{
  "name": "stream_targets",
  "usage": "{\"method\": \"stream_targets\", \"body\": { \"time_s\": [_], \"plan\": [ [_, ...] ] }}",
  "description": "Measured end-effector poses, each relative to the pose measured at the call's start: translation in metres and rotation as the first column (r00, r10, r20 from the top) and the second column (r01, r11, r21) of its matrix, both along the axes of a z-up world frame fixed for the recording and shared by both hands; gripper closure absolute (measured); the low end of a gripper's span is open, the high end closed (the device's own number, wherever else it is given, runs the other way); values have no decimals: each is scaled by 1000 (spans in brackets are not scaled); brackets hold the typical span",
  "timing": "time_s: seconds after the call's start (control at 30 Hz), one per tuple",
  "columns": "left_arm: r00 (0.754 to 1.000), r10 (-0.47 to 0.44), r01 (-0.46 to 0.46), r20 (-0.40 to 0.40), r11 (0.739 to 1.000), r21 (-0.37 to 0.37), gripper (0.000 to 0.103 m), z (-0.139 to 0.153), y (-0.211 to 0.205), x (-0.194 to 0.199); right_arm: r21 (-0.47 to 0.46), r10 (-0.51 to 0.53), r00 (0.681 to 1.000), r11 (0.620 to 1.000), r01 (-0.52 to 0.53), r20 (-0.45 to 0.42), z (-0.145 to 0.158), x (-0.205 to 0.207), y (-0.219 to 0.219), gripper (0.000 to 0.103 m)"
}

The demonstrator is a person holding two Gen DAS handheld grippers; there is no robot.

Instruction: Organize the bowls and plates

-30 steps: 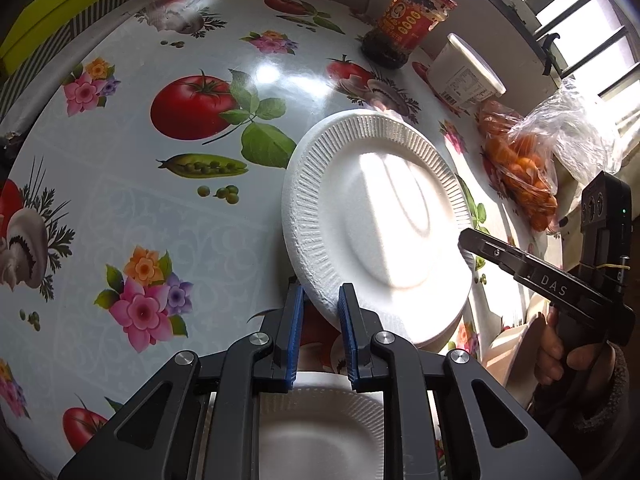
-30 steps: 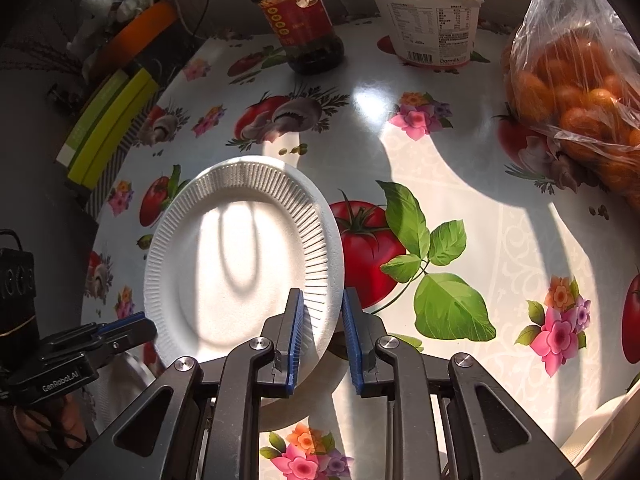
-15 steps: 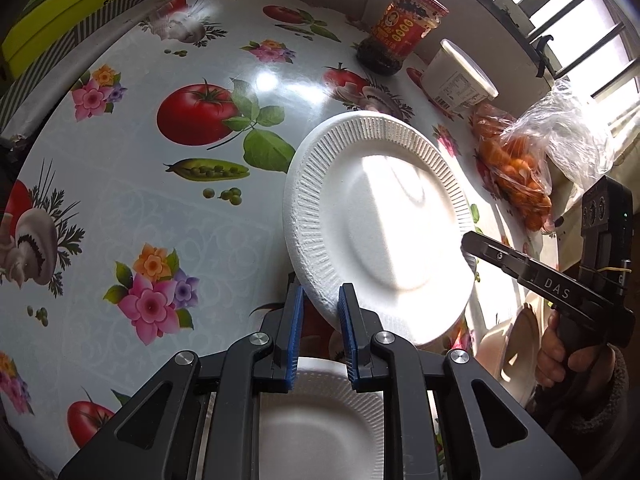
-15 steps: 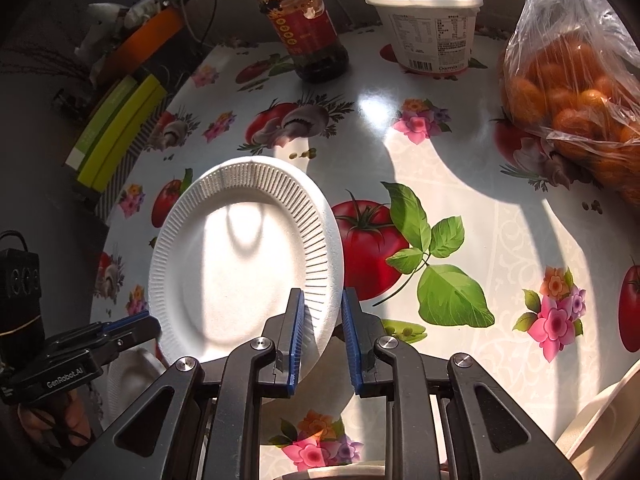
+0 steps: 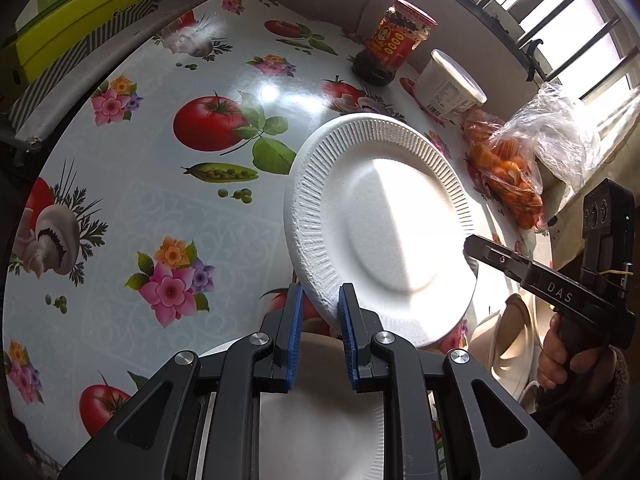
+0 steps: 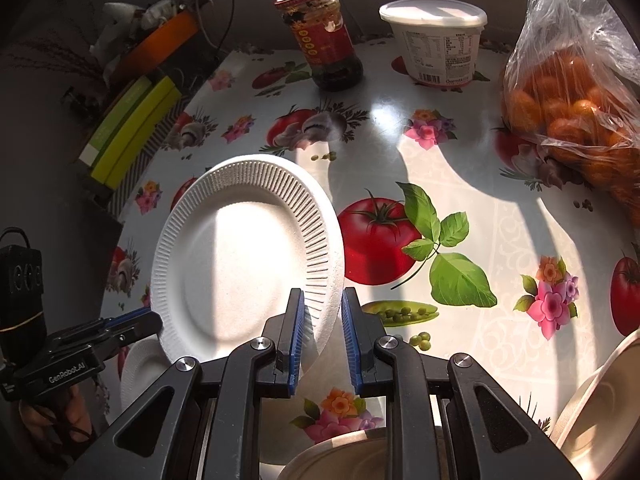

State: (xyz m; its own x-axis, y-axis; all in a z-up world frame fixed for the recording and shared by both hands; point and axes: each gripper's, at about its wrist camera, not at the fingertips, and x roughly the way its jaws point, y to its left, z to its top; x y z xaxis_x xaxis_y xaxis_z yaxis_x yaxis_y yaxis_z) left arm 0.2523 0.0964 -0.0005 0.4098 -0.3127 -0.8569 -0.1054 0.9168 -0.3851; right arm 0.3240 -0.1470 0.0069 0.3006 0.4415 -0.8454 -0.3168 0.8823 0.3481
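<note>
A white paper plate (image 5: 380,232) hangs tilted above the table, held at opposite rims by both grippers. My left gripper (image 5: 318,300) is shut on its near-left rim. My right gripper (image 6: 322,300) is shut on its other rim, and the plate also shows in the right wrist view (image 6: 248,256). The right gripper's finger (image 5: 516,264) shows at the plate's right edge. Another white paper plate (image 5: 316,420) lies on the table under my left gripper. Beige bowls (image 6: 600,404) sit at the right, also seen in the left wrist view (image 5: 512,356).
The table has a cloth printed with tomatoes and flowers (image 5: 168,208). A red sauce jar (image 6: 324,36), a white tub (image 6: 436,40) and a bag of oranges (image 6: 576,108) stand at the far edge by the window. Yellow-green boxes (image 5: 80,20) lie beyond the table's left side.
Both grippers have raised the shared plate higher above the table, away from the plate lying beneath. The grips have not changed.
</note>
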Motion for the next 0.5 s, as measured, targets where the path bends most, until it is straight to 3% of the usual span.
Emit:
{"method": "stream_targets", "body": {
  "time_s": [0.5],
  "plan": [
    [999, 11, -12, 33, 1000, 12, 84, 13, 8, -26, 3, 22, 999, 1000, -23, 26, 14, -31, 9, 84]
  ]
}}
